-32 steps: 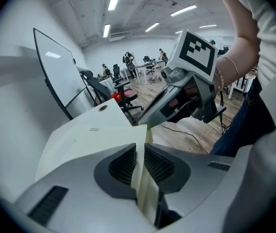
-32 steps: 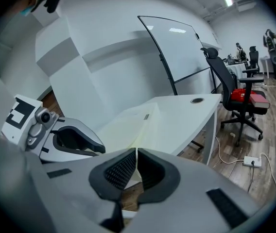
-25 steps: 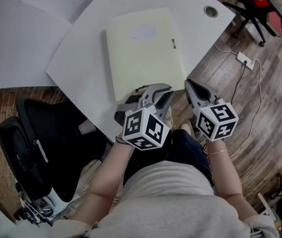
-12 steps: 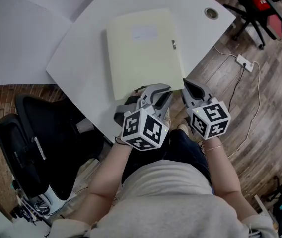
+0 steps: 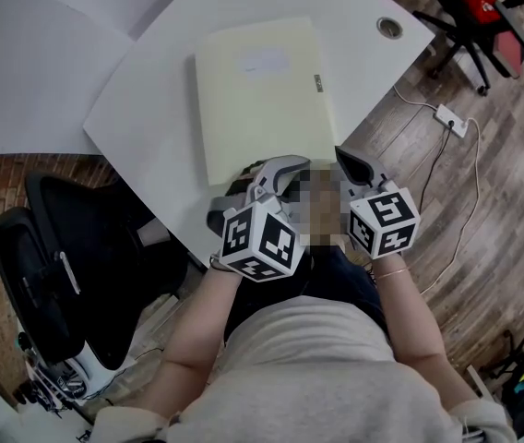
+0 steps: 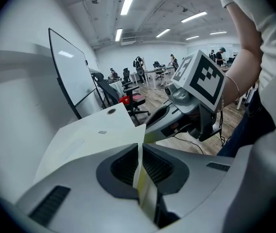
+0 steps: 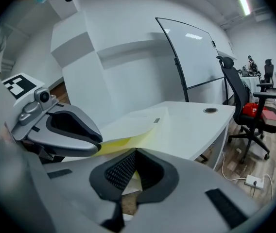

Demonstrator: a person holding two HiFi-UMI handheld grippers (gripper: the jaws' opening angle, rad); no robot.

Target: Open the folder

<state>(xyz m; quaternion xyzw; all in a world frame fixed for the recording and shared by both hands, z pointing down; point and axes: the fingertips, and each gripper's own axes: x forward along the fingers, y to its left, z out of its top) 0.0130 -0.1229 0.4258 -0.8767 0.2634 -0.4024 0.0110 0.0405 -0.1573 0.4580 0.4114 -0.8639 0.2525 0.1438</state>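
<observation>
A white bench [image 5: 151,118] fills the upper half of the head view, with a black office chair [image 5: 77,247] on the wooden floor at its left. A pale yellow folder [image 5: 257,100] lies flat on the bench, reaching its near edge, its cover up with a faint label [image 5: 264,61]. The left hand-held gripper [image 5: 273,167] is at the folder's near edge; its jaws have just been closing and are now narrow, clamped on a thin yellow edge of the folder that stands between the pads. The right hand-held gripper [image 5: 343,159] sits just beside it at the folder's near right corner, its jaw tips together; whether they pinch a sheet cannot be told. A round grommet [image 5: 389,28] is set in the bench's far corner, and a power strip [image 5: 451,115] lies on the floor.
</observation>
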